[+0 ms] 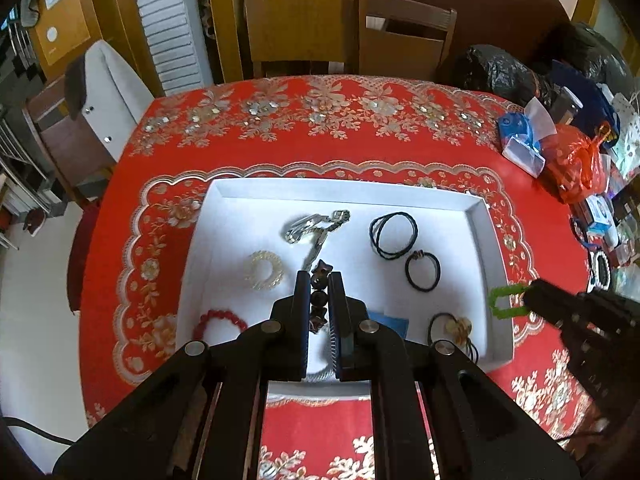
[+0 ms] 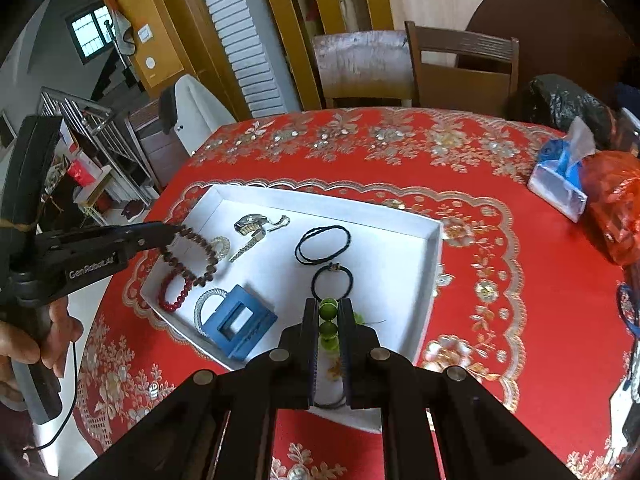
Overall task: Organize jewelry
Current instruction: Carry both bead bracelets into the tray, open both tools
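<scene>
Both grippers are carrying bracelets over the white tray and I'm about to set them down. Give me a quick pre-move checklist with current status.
1. Left gripper shut on the brown bead bracelet: ok.
2. Right gripper shut on the green bead bracelet: ok.
3. Both bracelets are over the white tray: ok for brown; green hangs by the tray's right rim, cannot tell.
4. Bare tray floor under the brown bracelet: not ok, the red bracelet and clear ring lie close below.
5. Grippers apart from each other: ok.
6. Bracelets free of snags on the hair ties: cannot tell.
</scene>
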{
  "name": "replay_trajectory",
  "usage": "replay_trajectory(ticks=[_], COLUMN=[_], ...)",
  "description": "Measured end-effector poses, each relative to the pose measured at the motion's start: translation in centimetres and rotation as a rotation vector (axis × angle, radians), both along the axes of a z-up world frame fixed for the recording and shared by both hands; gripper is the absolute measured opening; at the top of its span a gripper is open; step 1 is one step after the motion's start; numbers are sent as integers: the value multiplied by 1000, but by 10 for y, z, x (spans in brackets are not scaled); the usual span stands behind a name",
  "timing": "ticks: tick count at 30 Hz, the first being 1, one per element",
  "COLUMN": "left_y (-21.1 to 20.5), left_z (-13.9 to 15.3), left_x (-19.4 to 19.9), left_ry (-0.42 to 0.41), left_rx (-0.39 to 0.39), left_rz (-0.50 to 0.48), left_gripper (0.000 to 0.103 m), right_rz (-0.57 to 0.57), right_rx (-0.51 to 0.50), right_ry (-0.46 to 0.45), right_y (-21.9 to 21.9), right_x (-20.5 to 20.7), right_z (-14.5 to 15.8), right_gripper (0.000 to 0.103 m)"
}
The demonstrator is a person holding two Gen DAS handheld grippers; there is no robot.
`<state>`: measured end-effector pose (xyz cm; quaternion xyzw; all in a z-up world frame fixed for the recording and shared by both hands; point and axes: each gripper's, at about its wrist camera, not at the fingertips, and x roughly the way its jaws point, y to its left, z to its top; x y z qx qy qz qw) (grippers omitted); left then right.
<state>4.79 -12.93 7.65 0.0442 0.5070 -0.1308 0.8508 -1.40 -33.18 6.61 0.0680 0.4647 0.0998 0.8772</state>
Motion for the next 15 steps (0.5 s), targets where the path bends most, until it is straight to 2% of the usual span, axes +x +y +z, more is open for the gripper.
replay_trajectory(ticks=[7,15], left_y=[-7,13], left_z=[-20,-64], left_x=[22,43], left_ry=[69,133], left_rx=[-55,4], left_rz=[-15,47], left_gripper=[7,7], right_rz=[25,-31], right_rx=[9,-55], right_ry=[70,156], right_y=[16,-3], right_x=[29,62], right_z=[-28,-68], right_gripper=[9,9])
